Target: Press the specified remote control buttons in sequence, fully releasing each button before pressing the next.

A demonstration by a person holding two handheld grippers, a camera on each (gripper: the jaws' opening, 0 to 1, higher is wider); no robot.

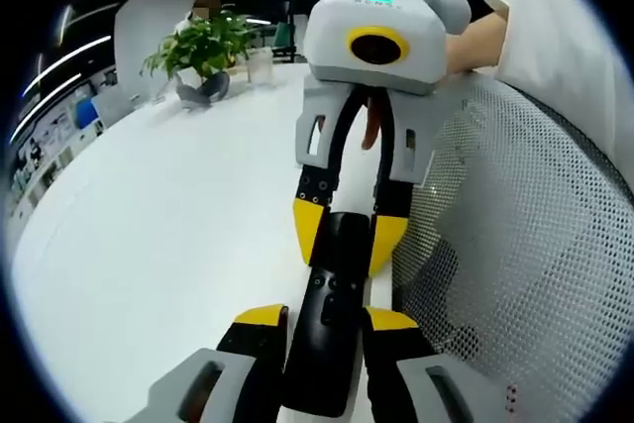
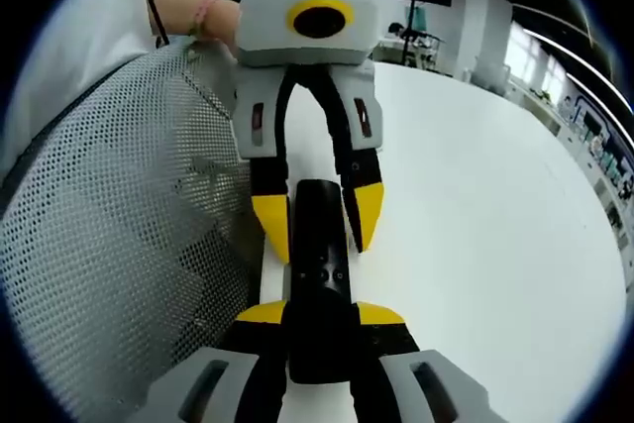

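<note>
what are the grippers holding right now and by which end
Both hold one black remote control: the left gripper grips one end, the right gripper the opposite end, over the white table.

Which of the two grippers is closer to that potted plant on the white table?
Right. The right gripper holds the far end of the black remote, toward the potted plant. The left gripper holds the remote's near end, farther from it.

Between your left gripper's (image 1: 325, 329) yellow-tipped fingers (image 1: 260, 319) you have a glossy black plastic remote (image 1: 329, 339). Beneath the fingers lies a smooth, matt white table (image 1: 168, 245). Beside them stands a chair back (image 1: 535, 255) of perforated grey mesh. Your right gripper (image 2: 319, 324) has matt grey plastic shells.
</note>
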